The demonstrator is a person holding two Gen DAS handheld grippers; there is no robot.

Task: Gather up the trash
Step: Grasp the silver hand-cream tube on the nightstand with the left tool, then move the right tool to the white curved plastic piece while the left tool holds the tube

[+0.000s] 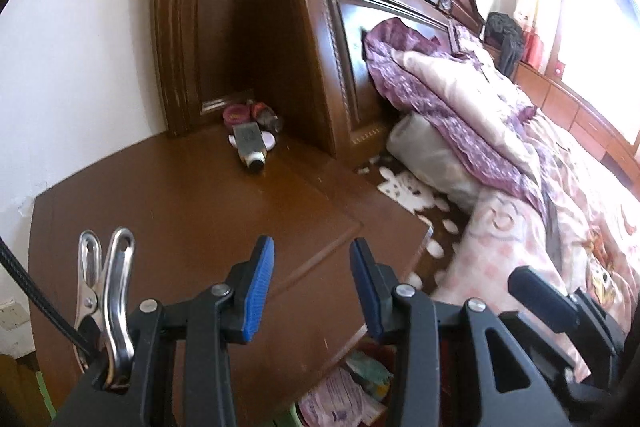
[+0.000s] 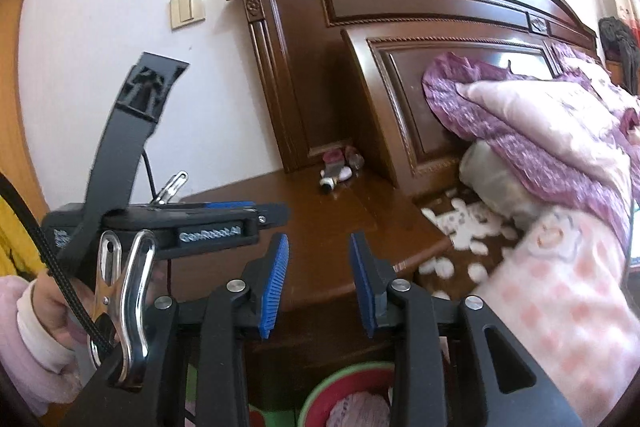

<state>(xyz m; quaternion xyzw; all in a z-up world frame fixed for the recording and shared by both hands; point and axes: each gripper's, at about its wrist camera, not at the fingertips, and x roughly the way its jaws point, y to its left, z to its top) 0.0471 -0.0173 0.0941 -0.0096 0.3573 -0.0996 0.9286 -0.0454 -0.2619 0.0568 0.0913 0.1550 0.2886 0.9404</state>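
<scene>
A small tube (image 1: 251, 143) and a few jars (image 1: 256, 113) are seen lying at the back corner of the wooden counter (image 1: 180, 207), against the headboard (image 1: 224, 27), where they are judged the likeliest trash. A bin (image 2: 344, 399), already holding wrappers, is placed below the counter's front edge, presumably so that items can be dropped straight in. Both the left gripper (image 1: 312, 287) and the right gripper (image 2: 318, 287) are held over the near edge with fingers (image 2: 274, 287) parted and nothing between them.

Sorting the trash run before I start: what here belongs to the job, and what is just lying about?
For the job:
- bin below the nightstand
- both tongs, left and right, open and empty

Lying about:
- small bottle and jars by the headboard
- quilt
- pillow
</scene>
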